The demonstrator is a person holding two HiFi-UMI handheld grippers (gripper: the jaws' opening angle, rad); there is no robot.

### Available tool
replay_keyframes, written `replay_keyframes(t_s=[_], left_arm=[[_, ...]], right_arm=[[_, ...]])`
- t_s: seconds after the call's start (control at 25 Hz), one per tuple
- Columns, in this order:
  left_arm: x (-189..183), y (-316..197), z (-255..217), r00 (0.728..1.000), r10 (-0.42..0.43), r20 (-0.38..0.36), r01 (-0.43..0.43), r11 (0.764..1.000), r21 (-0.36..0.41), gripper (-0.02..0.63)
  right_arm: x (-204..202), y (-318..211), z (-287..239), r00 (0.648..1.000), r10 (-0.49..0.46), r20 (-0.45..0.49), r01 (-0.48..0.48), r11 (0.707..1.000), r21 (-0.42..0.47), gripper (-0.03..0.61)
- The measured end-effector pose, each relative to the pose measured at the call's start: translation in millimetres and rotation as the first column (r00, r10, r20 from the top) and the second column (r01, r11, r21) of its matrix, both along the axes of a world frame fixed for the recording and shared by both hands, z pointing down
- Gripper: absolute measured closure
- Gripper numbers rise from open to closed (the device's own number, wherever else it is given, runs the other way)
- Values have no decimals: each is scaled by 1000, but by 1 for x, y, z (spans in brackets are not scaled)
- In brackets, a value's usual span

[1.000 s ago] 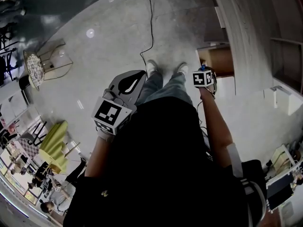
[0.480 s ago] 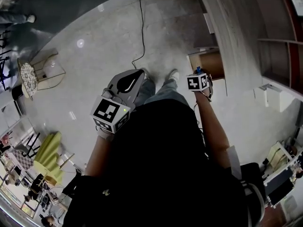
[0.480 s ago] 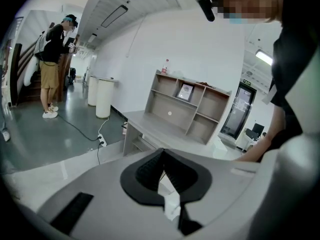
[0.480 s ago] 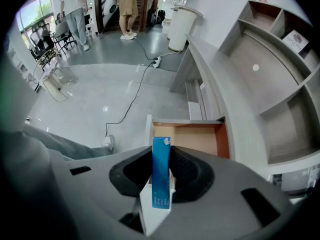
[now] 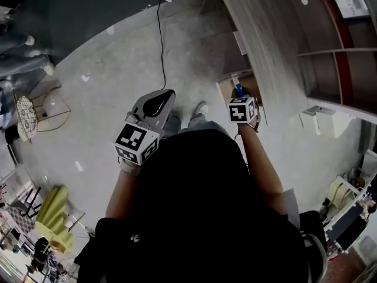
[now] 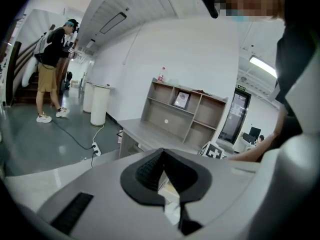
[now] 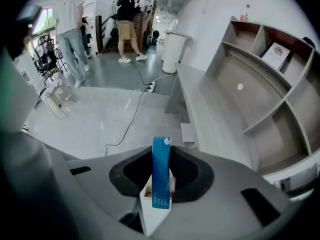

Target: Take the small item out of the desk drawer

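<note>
At open desk drawer (image 5: 227, 87), right gripper (image 7: 161, 185) clamped slim rectangular blue carton (image 7: 161, 159): upright, smooth card, small pale print, white flap at base. Carton was in jaws, not in drawer. Drawer boxy, brown wood inside; contents not discernible. Desk (image 5: 259, 40) had long flat top, pale grey wood-grain. Left gripper (image 6: 162, 176): grey plastic shell, ribbed black pads clenched together, nothing between, over glossy grey floor (image 5: 100, 105).

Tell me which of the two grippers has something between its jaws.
The right gripper: a slim blue rectangular box stands upright in its grip. The left gripper has nothing between its jaws.
</note>
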State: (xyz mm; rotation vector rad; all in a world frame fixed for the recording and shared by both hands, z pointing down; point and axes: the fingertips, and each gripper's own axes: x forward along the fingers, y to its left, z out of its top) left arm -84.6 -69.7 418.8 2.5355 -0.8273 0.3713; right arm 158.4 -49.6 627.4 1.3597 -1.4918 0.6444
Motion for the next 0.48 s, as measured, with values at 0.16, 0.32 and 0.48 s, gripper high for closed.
replay_keyframes(t_s=[0.16, 0.32, 0.48], left_arm=[[3, -10, -7, 1000, -6, -17, 6, 1000, 24, 606], [9, -20, -15, 999, -8, -31, 9, 999, 52, 606], [14, -27, -22, 999, -6, -45, 9, 997, 74, 606]], right_arm=[[-2, -19, -47, 999, -3, 36, -1, 995, 101, 499], [-5, -36, -92, 996, -14, 83, -3, 980, 200, 499], [-13, -49, -138, 990, -53, 130, 9, 947, 321, 500]])
